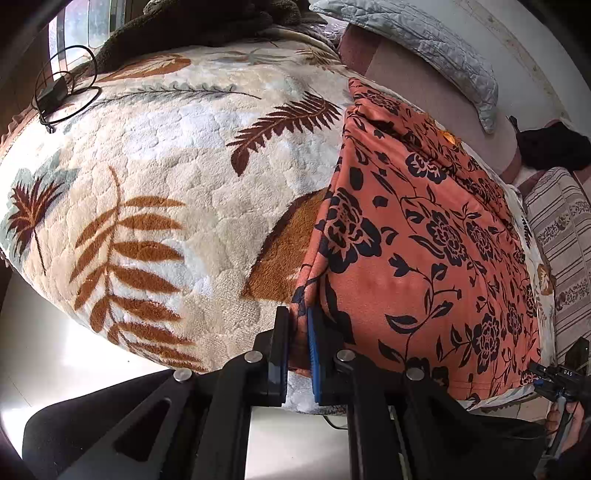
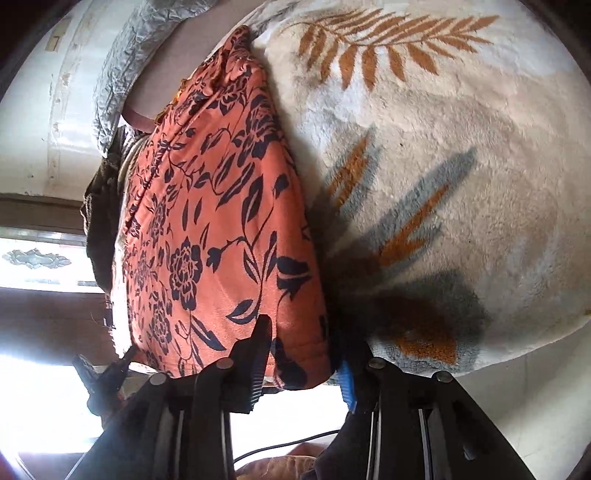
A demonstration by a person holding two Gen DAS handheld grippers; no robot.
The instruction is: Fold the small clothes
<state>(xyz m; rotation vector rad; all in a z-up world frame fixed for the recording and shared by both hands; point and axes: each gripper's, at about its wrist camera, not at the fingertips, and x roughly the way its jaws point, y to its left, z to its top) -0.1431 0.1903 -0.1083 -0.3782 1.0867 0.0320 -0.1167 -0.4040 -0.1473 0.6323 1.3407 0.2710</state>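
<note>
An orange garment with a black flower print (image 1: 424, 236) lies flat on a leaf-patterned fleece blanket (image 1: 166, 177). My left gripper (image 1: 298, 325) is shut on the garment's near left corner at the bed's edge. In the right wrist view the same garment (image 2: 207, 229) lies left of centre on the blanket (image 2: 461, 184). My right gripper (image 2: 306, 354) has its jaws on either side of the garment's near right corner, wider apart than the left's, with cloth between them. The right gripper also shows in the left wrist view (image 1: 557, 376) at the far right.
A grey quilted pillow (image 1: 424, 40) lies at the head of the bed. A black cable and adapter (image 1: 59, 88) sit on the far left of the blanket. A dark brown blanket (image 1: 207, 22) is heaped at the back. A striped cushion (image 1: 565, 236) lies at the right.
</note>
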